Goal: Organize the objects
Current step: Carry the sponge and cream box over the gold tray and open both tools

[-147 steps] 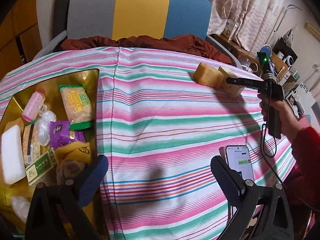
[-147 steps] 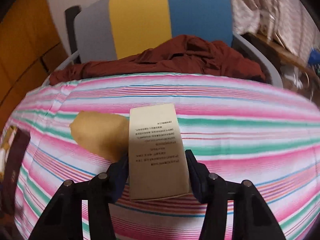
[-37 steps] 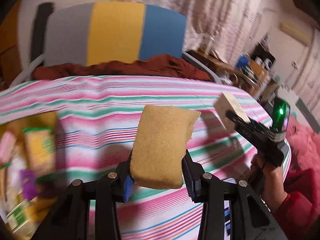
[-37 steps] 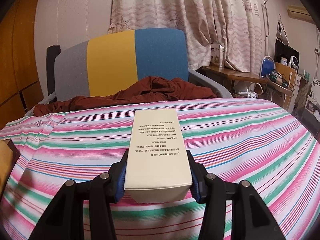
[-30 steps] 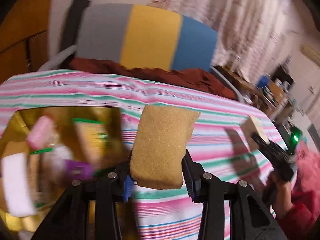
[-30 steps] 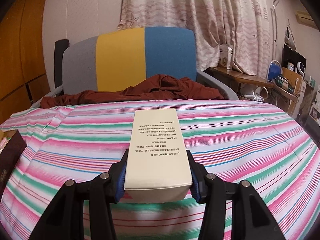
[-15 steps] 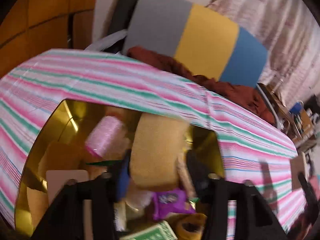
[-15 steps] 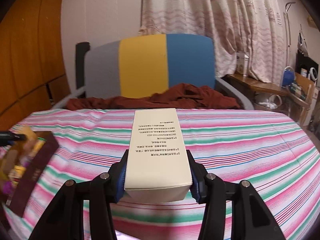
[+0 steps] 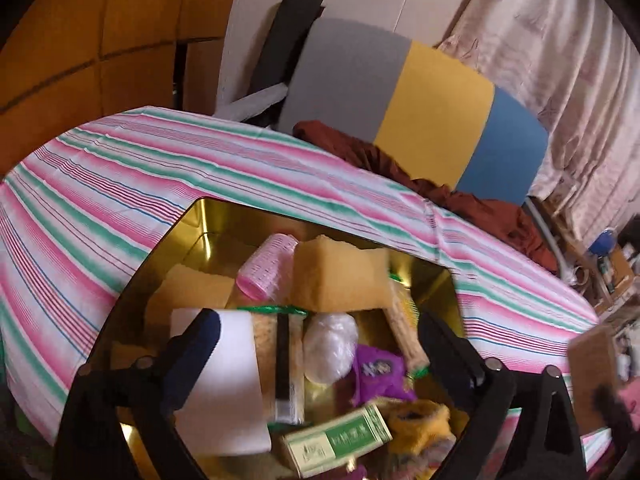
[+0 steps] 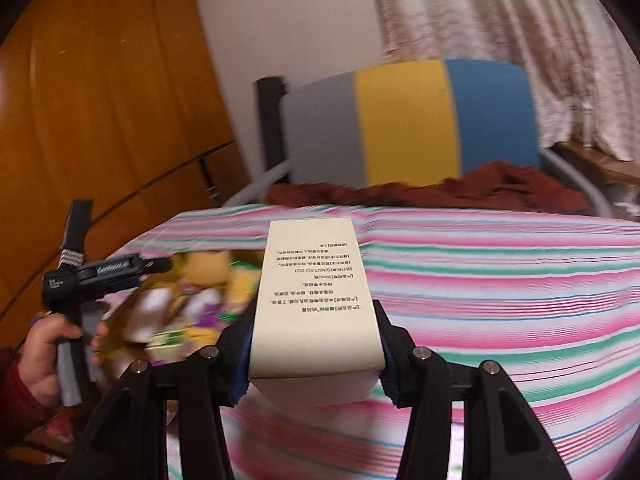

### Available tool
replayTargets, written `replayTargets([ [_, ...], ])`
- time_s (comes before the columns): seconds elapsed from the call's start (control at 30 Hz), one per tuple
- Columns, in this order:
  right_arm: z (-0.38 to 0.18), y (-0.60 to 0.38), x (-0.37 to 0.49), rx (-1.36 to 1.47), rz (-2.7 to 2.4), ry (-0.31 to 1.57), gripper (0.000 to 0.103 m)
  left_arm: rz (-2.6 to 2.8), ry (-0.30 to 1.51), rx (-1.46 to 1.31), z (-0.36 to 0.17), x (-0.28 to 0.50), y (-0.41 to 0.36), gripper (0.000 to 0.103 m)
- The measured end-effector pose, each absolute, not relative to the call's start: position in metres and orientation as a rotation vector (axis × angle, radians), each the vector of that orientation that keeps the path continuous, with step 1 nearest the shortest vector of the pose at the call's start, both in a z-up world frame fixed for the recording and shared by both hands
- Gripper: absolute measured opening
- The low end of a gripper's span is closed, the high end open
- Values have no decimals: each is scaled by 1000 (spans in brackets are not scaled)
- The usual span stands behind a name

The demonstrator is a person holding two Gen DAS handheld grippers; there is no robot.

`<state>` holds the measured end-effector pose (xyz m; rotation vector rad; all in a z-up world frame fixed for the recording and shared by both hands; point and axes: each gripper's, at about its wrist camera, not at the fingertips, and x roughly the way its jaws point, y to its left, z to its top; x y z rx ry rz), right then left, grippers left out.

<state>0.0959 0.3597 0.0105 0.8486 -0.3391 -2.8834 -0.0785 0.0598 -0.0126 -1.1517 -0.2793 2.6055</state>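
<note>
The left claw (image 9: 316, 344) has just been opened wide; the yellow rectangular sponge (image 9: 340, 276) lies released ahead of it in the gold tin (image 9: 200, 220). A cream printed carton (image 10: 316, 300) is clenched in the right claw (image 10: 316, 364).

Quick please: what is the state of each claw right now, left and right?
Left claw: open, jaws just opened, holding nothing; the yellow foam sponge lies in the gold tin box.
Right claw: closed on the cream printed cardboard box.
</note>
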Motion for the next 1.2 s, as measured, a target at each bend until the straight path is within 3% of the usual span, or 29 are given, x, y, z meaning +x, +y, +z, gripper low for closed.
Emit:
replayTargets([
  [0.37,9,258,46,945,-2628,-235,51,2773,-151,-1046,21,-40,26,103],
  [0.83,-18,190,-14,1107,-2530,-128,51,2842,-93,-1129,8,-9,-19,103],
  [1.2,-20,187,-28,1120,-2516,-276,56,2813,-75,-1183,2,1,-18,103],
])
